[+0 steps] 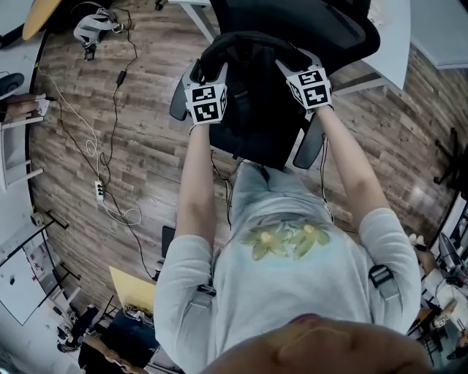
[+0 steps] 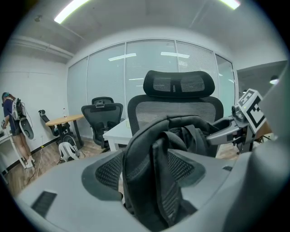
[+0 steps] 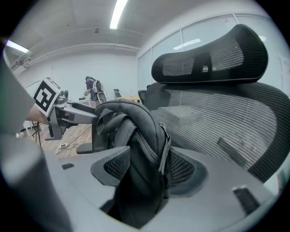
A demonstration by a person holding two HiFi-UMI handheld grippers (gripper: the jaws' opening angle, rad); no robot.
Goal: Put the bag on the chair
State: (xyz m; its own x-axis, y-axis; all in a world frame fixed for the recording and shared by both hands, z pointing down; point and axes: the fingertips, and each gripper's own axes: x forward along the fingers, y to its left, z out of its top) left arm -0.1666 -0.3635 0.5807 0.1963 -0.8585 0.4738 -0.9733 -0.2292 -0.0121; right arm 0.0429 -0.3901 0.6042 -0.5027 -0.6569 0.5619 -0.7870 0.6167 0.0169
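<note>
As the head view shows, the black fabric bag [image 1: 252, 95] sits already on the seat of the black mesh office chair [image 1: 292, 18], between left gripper [image 1: 208, 88] & right gripper [image 1: 307, 73]. Left gripper view: jaws stand wide w/ bag's strap part between them, seemingly not pressed. Right gripper view: same, jaws wide around bag's top. Placing looks approx. done; left is only pulling both grippers away.
</note>
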